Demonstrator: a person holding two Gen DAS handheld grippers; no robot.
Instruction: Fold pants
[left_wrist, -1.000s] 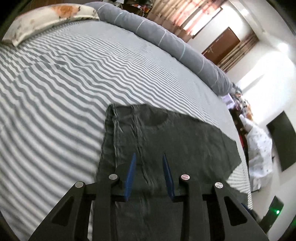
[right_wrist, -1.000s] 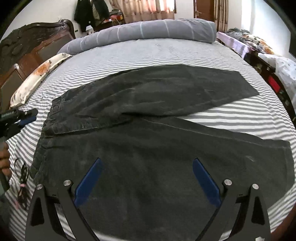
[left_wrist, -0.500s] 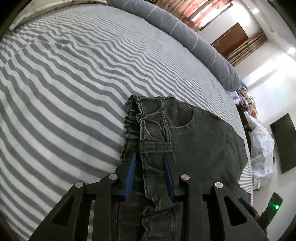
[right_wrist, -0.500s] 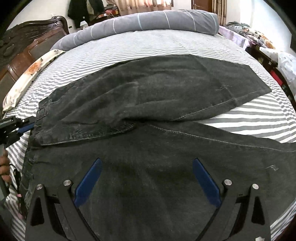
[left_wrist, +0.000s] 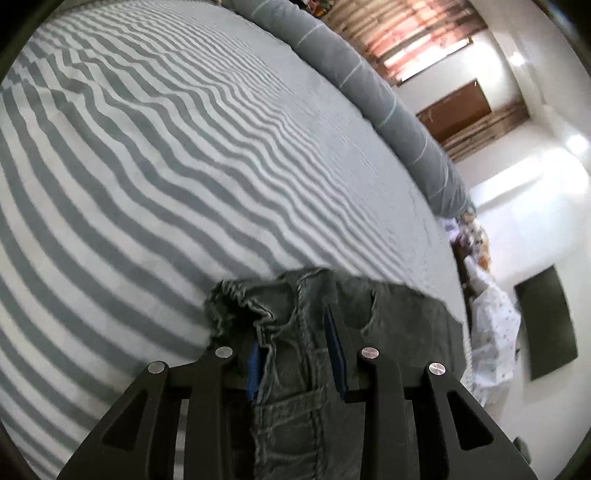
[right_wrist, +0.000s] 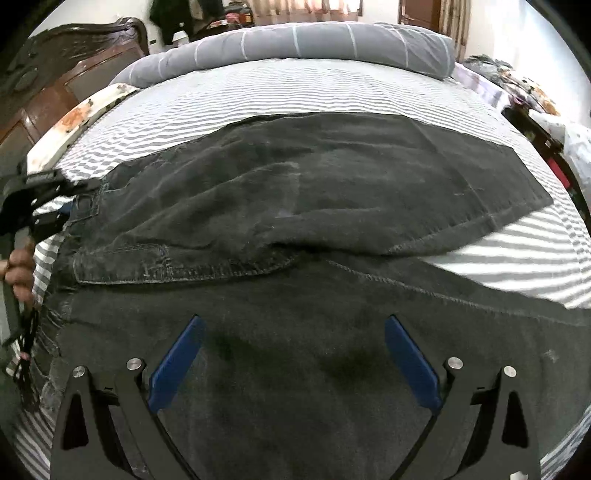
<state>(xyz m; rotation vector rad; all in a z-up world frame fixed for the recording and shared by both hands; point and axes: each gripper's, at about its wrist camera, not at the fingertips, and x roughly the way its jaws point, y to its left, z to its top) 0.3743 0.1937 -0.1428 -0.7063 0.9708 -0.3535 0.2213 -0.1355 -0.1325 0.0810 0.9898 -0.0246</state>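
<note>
On the grey-and-white striped bed (right_wrist: 332, 85), the dark grey denim pants (right_wrist: 314, 206) lie spread flat. The left claw (left_wrist: 299, 354) grips their bunched waistband at the left; the right claw (right_wrist: 291, 354) hovers wide open above the near leg.

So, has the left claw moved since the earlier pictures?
Yes. In the right wrist view, the left claw has gone up the frame toward the floral pillow, now at the pants waistband.

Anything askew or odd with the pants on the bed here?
Only the waistband: it is bunched where the left gripper pinches it. The pants otherwise lie flat on the bed, legs splayed apart; nothing looks damaged.
</note>
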